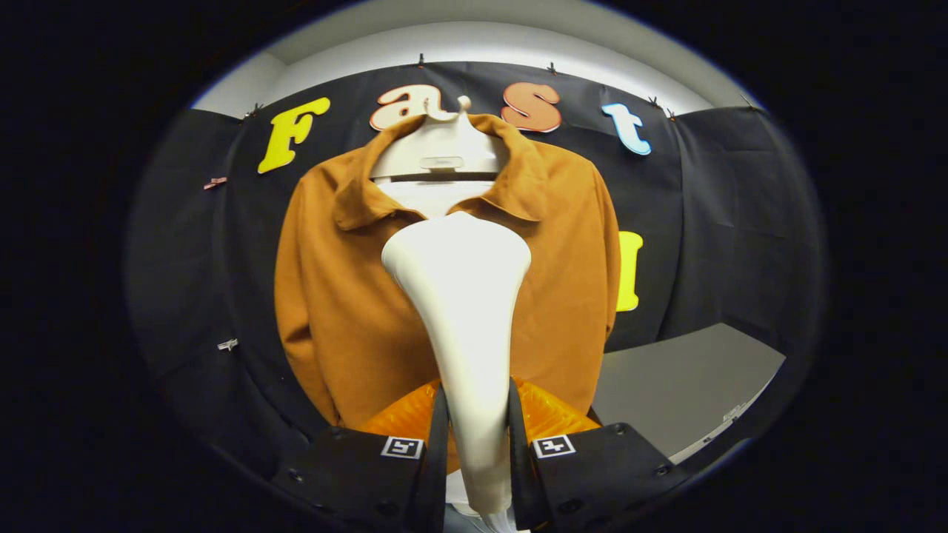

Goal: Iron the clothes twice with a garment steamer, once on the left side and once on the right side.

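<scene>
A brown collared shirt (348, 296) hangs on a pale hanger (438, 152) against the booth's black wall. My gripper (478, 426) is shut on the white garment steamer (463, 296), both fingers pressing its narrow handle. The steamer's wide head rises ahead of the fingers, in front of the shirt's chest just below the collar. An orange translucent part (548, 414) of the steamer shows low behind the handle. Whether the head touches the cloth cannot be told.
A grey table top (681, 377) lies to the right of the shirt, below the wall. Small clips (227, 344) pin the black cloth at the left.
</scene>
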Available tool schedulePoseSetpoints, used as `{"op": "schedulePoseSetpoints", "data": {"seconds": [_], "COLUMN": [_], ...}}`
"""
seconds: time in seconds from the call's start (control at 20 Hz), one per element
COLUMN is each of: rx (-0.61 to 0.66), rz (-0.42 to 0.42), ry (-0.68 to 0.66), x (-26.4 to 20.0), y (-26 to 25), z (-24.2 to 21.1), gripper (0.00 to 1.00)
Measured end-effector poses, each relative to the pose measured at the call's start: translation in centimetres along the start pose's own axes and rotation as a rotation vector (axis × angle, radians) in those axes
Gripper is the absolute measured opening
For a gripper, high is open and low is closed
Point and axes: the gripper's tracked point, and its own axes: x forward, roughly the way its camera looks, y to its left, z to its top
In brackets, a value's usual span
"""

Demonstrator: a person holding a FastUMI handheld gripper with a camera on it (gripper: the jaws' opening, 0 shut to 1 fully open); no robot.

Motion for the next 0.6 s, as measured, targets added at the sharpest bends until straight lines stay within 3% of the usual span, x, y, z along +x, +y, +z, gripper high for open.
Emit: {"op": "schedulePoseSetpoints", "data": {"seconds": [0.25,0.6], "rx": [-0.026,-0.032], "rz": [0.057,0.073], "ry": [-0.006,0.047], "x": [0.1,1.6], "y": [3.3,5.6], "z": [0.1,-1.5], "gripper": [0.39,0.39]}}
